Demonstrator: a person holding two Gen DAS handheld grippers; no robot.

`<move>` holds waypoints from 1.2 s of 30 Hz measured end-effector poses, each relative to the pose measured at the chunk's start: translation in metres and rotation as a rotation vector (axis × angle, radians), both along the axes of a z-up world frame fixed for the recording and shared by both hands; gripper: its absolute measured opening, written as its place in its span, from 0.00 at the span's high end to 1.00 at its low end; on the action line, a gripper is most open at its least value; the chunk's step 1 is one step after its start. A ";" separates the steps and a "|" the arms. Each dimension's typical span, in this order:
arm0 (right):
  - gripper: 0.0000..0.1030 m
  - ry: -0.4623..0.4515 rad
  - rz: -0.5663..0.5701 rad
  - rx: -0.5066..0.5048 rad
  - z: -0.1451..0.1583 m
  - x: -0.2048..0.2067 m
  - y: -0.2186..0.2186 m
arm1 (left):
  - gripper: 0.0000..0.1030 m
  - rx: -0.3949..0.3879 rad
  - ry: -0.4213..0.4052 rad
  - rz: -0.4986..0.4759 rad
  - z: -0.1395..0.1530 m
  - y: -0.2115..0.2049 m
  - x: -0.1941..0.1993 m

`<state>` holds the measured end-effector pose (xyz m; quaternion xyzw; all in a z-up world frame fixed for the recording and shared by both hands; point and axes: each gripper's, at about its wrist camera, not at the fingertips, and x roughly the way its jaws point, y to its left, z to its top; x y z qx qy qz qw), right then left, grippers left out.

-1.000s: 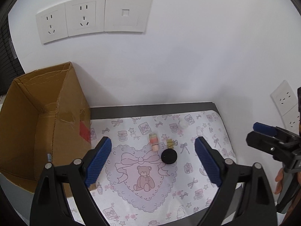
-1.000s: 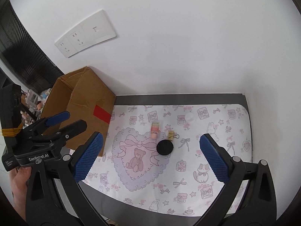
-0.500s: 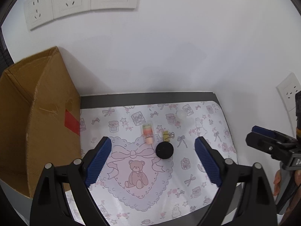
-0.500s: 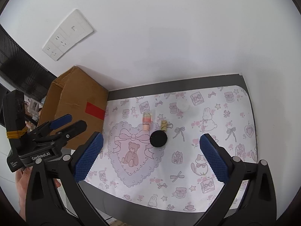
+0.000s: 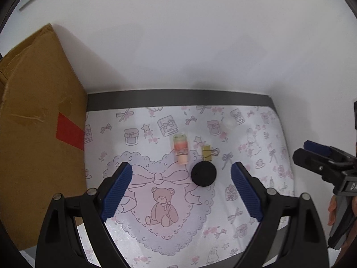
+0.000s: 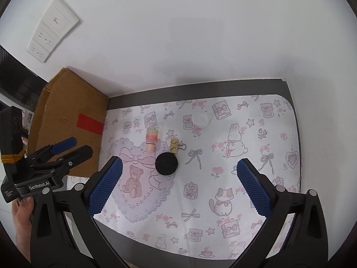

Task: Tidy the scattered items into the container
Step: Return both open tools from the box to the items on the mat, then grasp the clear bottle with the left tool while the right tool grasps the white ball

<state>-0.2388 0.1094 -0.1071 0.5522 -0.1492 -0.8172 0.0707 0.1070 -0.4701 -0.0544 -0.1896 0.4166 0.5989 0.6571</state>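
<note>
A black round disc point(image 5: 203, 174) point(image 6: 167, 163), a small pink-and-clear vial point(image 5: 181, 148) point(image 6: 152, 139) lying on its side, a gold binder clip point(image 5: 207, 152) point(image 6: 175, 146) and a small clear round lid point(image 6: 200, 119) lie on the patterned mat point(image 5: 256, 156) point(image 6: 245, 134). The cardboard box point(image 5: 38, 134) point(image 6: 67, 120) stands at the left. My left gripper point(image 5: 181, 192) is open and empty, above the mat in front of the disc. My right gripper point(image 6: 179, 187) is open and empty, also in front of the disc.
A white wall point(image 5: 178, 44) rises behind the table's dark back edge point(image 5: 178, 95). Wall sockets point(image 6: 52, 28) are mounted above the box. Each gripper shows in the other's view: the right one at the right edge point(image 5: 323, 169), the left one at the left edge point(image 6: 51, 156).
Both grippers have moved forward and down toward the mat; the items look larger and closer. The box's opening has left the left wrist view. Both stay open.
</note>
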 end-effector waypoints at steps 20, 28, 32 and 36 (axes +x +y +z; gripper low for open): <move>0.00 -0.113 0.047 0.021 -0.121 -0.074 0.004 | 0.14 -0.118 0.002 0.180 -0.090 0.096 -0.015; 0.07 -0.131 0.041 0.037 -0.145 -0.102 -0.001 | 0.54 -0.126 -0.005 0.199 -0.101 0.102 -0.015; 0.39 -0.157 0.027 0.088 -0.157 -0.111 -0.003 | 0.71 -0.130 -0.004 0.195 -0.103 0.100 -0.010; 0.55 -0.147 0.043 0.115 -0.158 -0.116 -0.009 | 0.73 -0.142 -0.018 0.196 -0.104 0.096 -0.010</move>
